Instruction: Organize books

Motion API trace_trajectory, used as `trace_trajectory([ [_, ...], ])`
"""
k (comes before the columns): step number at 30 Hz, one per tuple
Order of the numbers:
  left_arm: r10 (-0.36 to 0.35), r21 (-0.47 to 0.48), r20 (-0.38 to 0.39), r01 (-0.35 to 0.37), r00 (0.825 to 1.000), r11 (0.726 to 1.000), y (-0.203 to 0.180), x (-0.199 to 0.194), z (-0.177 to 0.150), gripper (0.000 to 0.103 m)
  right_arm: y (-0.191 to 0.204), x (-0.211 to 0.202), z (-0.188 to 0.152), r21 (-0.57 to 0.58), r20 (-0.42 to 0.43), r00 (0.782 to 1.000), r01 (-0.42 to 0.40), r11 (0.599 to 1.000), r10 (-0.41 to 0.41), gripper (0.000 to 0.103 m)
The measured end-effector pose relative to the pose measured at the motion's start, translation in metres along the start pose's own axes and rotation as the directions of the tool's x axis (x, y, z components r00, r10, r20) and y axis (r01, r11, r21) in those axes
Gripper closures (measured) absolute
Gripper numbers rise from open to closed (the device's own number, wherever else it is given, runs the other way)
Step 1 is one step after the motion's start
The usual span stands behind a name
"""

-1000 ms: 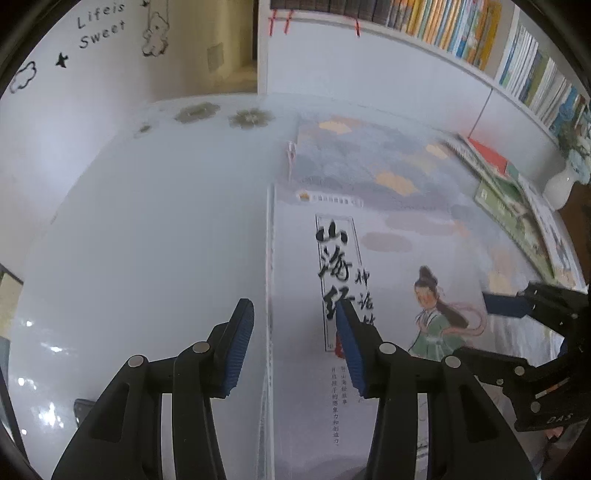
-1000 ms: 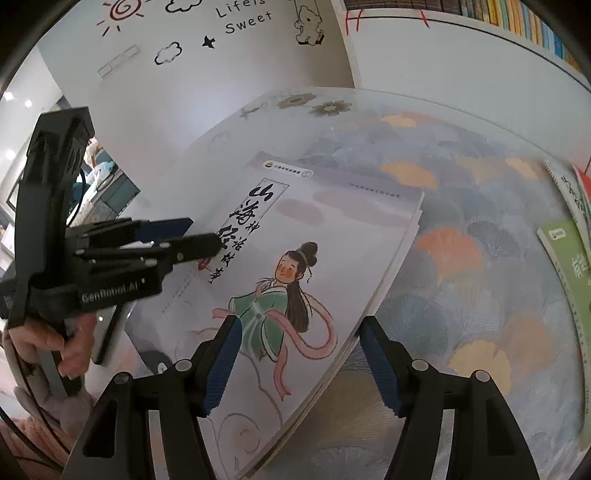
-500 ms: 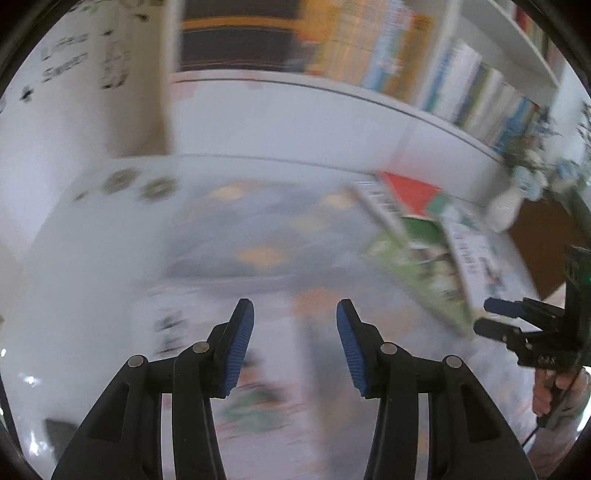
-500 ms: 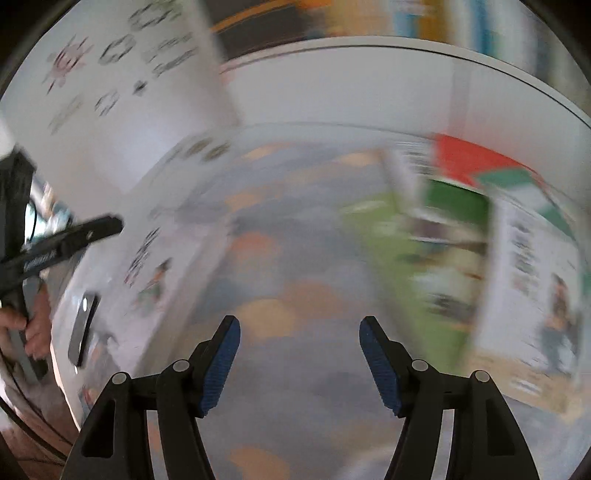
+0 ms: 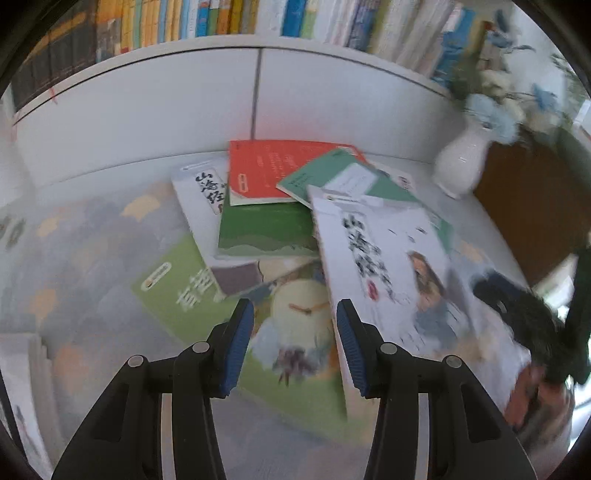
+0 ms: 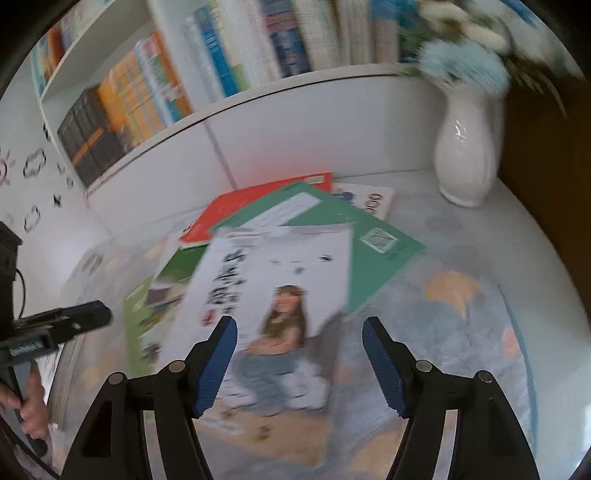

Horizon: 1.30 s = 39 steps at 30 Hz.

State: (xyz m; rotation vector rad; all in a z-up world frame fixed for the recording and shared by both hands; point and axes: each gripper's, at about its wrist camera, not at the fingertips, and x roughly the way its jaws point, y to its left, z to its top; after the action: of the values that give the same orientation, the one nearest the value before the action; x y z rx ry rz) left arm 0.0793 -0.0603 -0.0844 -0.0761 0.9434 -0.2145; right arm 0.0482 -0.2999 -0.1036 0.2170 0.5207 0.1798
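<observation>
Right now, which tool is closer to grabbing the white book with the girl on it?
Probably the right tool: its open jaws already frame the white book. The left tool points at the light green book, with the white book's edge beside it.

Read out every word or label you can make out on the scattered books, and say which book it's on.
"山海经": black title on the white book tucked under the red book.
Large white girl-cover book: similar title, too blurred.
Light green book, shelf spines: unreadable.
</observation>
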Motion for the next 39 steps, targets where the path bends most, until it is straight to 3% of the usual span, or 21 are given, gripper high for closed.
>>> trace_trajectory([
  [2,-0.062,-0.038,0.013,0.062,0.998,0.997,0.001,0.012,-0.003,0.059,-0.006,0.007,-0.011,-0.014,-0.02,1.0,0.002,1.0,-0.003,0.035],
  [4,-0.1,-0.017,-0.033,0.099,0.994,0.995,-0.001,0.031,-0.01,0.058,-0.01,0.016,-0.016,0.015,-0.07,0.997,-0.015,1.0,0.016,0.035],
  [5,-0.096,0.013,-0.048,0.096,0.994,0.995,-0.003,0.038,-0.016,0.056,-0.013,0.021,-0.017,0.038,-0.096,0.995,-0.033,0.999,0.036,0.035],
  [7,-0.095,0.05,0.009,0.095,0.995,0.994,-0.006,0.036,-0.023,0.042,-0.012,0.023,-0.018,0.038,-0.091,0.995,-0.03,0.999,0.033,0.035],
  [10,-0.076,0.092,0.025,0.073,0.997,0.993,-0.012,0.037,-0.028,0.036,-0.003,0.023,-0.021,-0.002,-0.097,0.995,-0.035,0.999,0.035,0.035],
  [18,-0.072,0.1,0.09,0.063,0.993,0.993,-0.015,0.038,-0.034,0.032,0.0,0.029,-0.024,-0.016,-0.12,0.99,-0.078,0.997,0.075,0.032],
  [28,-0.065,0.123,0.088,0.054,0.994,0.991,-0.021,0.039,-0.035,0.026,0.0,0.032,-0.023,-0.018,-0.126,0.988,-0.089,0.996,0.086,0.028],
  [32,-0.091,0.127,0.087,0.08,0.992,0.989,-0.021,0.038,-0.036,0.029,0.004,0.032,-0.024,-0.037,-0.129,0.988,-0.091,0.995,0.085,0.028],
  [35,-0.164,0.205,0.061,0.148,0.985,0.967,-0.036,0.036,-0.041,0.043,0.02,0.032,-0.029,-0.111,-0.149,0.981,-0.137,0.984,0.12,0.027],
  [37,-0.119,0.25,0.067,0.099,0.991,0.963,-0.046,0.034,-0.044,0.04,0.026,0.031,-0.031,-0.138,-0.154,0.981,-0.14,0.98,0.118,0.026],
  [39,-0.143,0.235,0.057,0.126,0.988,0.964,-0.044,0.032,-0.044,0.04,0.02,0.031,-0.031,-0.105,-0.153,0.978,-0.161,0.981,0.144,0.026],
])
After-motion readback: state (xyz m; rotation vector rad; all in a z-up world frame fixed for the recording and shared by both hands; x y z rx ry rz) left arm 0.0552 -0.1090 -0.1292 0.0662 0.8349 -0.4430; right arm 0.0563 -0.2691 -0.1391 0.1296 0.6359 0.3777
